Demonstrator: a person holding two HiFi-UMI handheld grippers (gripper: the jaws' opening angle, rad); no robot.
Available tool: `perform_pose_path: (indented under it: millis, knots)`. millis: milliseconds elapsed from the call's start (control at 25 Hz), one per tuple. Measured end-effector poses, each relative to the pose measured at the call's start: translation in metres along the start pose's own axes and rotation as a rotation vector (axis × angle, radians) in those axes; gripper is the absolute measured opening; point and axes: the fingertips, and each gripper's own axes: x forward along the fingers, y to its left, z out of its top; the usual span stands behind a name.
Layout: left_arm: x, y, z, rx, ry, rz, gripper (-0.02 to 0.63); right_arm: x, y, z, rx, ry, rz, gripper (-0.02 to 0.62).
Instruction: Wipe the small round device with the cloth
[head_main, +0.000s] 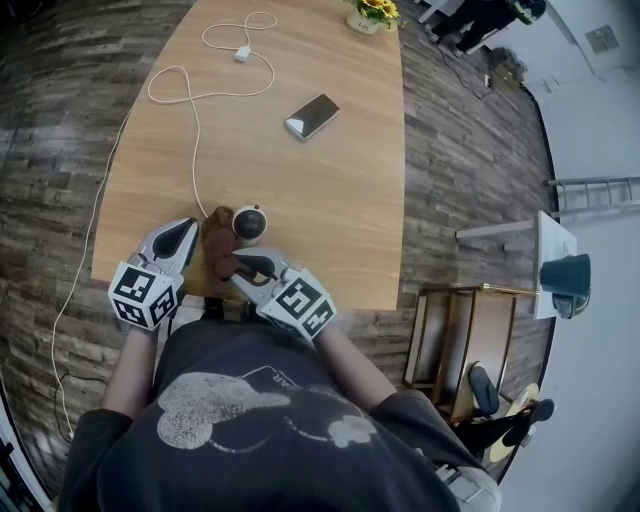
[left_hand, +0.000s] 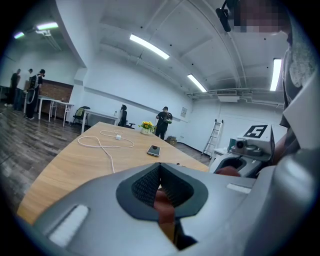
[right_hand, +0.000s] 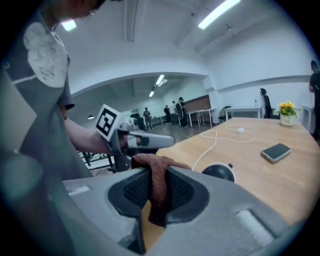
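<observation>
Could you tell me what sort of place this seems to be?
Likely an open-plan office or lab: a long wooden table, desks by the far wall, strip lights overhead.

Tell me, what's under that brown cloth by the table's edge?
Only the wooden table shows around the cloth, pinched by the left gripper and the right gripper. The small round device sits beside it, uncovered. Anything directly beneath the cloth is hidden.

right gripper (right_hand: 159, 197) clamping brown cloth (right_hand: 155, 167) between its jaws | cloth bunching over the jaw tops | round device (right_hand: 218, 172) sitting on table (right_hand: 280, 185) just beyond | phone (right_hand: 275, 152) lying farther right | left gripper (right_hand: 145, 141) reaching in behind cloth
</observation>
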Motion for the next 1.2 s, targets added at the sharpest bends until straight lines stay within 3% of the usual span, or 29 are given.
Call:
perform_pose_path:
  millis: [160, 440, 560, 920, 1200]
  knots:
    - [0.001, -0.002, 0.003, 0.009, -0.002, -0.004, 0.018, -0.03, 0.008, 0.026, -0.069, -0.105, -0.017, 0.054]
    - [0.003, -0.014, 0.001, 0.021, 0.007, -0.023, 0.018, -0.049, -0.052, -0.016, 0.122, -0.109, -0.244, 0.054]
    - [0.004, -0.017, -0.002, 0.024, 0.016, -0.028, 0.018, -0.04, -0.065, -0.031, 0.144, -0.076, -0.272, 0.054]
    - [0.007, -0.029, -0.01, 0.023, 0.039, -0.065, 0.018, -0.011, -0.069, -0.098, 0.233, 0.169, -0.299, 0.054]
    - [0.007, -0.028, -0.017, 0.017, 0.059, -0.098, 0.018, -0.01, -0.076, -0.106, 0.275, 0.162, -0.343, 0.054]
